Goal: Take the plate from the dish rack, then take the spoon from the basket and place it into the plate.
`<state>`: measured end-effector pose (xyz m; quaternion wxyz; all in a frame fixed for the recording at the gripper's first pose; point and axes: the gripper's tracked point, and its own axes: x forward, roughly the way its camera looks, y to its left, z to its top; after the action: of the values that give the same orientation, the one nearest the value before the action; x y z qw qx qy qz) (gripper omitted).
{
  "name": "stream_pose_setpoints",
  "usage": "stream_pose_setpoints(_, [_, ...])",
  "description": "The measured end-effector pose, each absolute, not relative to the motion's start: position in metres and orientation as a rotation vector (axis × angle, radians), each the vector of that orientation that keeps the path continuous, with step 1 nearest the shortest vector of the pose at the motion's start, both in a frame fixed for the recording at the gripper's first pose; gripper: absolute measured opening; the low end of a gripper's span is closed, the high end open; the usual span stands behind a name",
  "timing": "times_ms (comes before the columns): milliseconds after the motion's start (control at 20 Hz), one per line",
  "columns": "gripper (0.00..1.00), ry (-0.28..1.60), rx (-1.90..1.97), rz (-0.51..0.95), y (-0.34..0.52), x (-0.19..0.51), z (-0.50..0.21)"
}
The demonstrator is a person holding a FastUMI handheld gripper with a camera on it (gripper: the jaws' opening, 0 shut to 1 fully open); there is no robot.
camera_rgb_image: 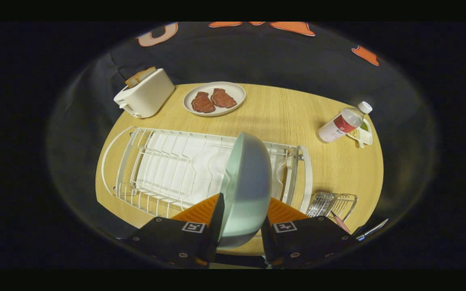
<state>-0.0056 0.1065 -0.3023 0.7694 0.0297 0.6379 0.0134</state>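
Plate (247, 186) stands on edge between the gripper (241, 220) fingers, apparently pinched by both above the dish rack (168, 169), so carry it level and clear of the wires to bare table (297, 117) before reaching the basket (334, 204).

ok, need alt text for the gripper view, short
The gripper holds a pale green plate on edge between its two fingers, above a white wire dish rack on a round wooden table. Beyond stand a toaster, a plate of meat and a bottle; a wire cutlery basket sits beside the rack.
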Motion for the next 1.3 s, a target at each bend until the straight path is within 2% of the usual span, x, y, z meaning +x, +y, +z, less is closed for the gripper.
stream_pose_setpoints(500, [0.28,1.346,0.074,-0.283,0.07,-0.005,-0.281])
stream_pose_setpoints(700, [0.27,1.308,0.088,-0.365,0.059,-0.008,-0.273])
stream_pose_setpoints(900, [0.27,1.246,0.045,-0.402,0.049,-0.01,-0.255])
stream_pose_setpoints(1300, [0.27,1.215,0.18,-0.339,0.055,-0.046,-0.223])
